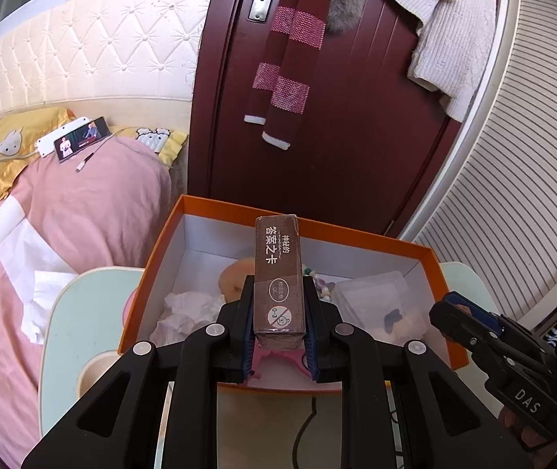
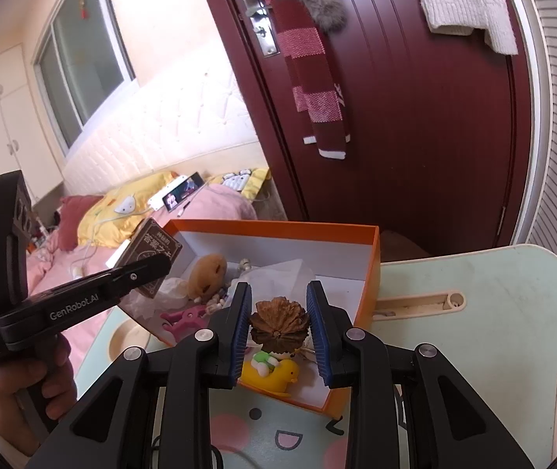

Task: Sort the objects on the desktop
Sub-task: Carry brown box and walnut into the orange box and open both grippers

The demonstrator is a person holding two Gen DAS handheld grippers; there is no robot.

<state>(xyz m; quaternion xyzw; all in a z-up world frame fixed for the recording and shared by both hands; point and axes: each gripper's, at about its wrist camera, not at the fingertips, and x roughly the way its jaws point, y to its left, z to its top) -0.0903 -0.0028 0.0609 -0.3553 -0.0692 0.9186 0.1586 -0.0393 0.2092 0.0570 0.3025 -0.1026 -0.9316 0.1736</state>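
In the left wrist view, the left gripper (image 1: 278,312) has its jaws closed on a brown card box (image 1: 278,269), held above the orange box (image 1: 431,269) on the small table (image 1: 79,312).

In the right wrist view, the right gripper (image 2: 280,326) grips a walnut (image 2: 279,328) between its pads, above a yellow duck toy (image 2: 274,377) inside the orange box (image 2: 372,273).

Dark red door (image 1: 356,117), striped scarf (image 1: 294,51) hanging on it, white sweater (image 1: 438,31), pink blanket (image 1: 83,203), phone (image 1: 81,138), yellow pillow (image 1: 1,148)
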